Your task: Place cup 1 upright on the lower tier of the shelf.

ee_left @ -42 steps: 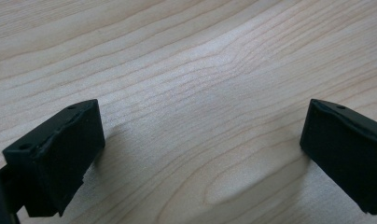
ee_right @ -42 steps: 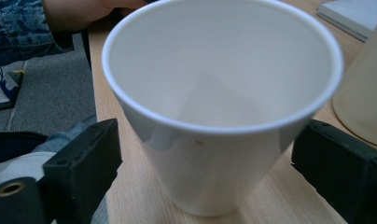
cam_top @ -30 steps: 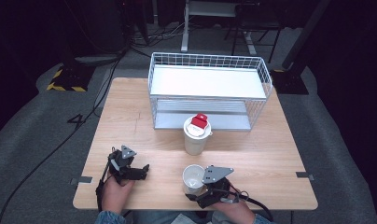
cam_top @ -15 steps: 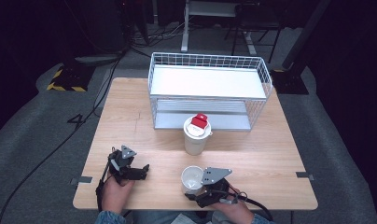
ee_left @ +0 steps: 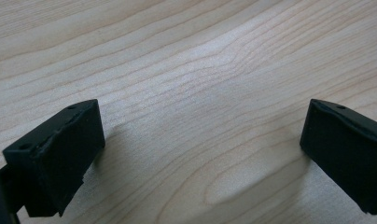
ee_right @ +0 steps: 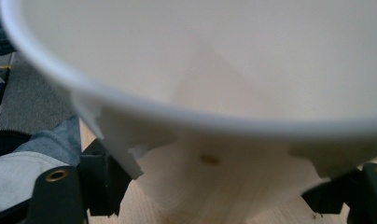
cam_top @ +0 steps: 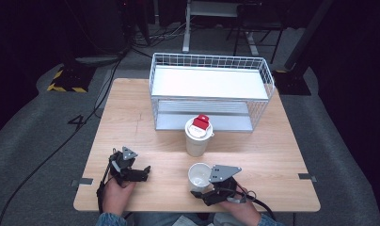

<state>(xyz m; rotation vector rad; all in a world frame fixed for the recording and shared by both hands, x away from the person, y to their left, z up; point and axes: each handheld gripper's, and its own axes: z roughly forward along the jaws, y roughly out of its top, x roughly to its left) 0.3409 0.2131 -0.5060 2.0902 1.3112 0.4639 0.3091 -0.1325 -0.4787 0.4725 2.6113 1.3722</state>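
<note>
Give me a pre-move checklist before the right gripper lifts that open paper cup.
1. Right gripper jaws closed on the open paper cup: ok, cup wall sits between them.
2. Cup upright on the table: ok.
3. Cup contents: cannot tell, though the inside looks white and bare.
4. Left gripper out of the way: ok, jaws open over bare wood, nothing between them.
5. Gap to the lidded cup with the red piece: ok, standing apart.
6. Wire basket clear of the lift path: ok, farther back.
</note>
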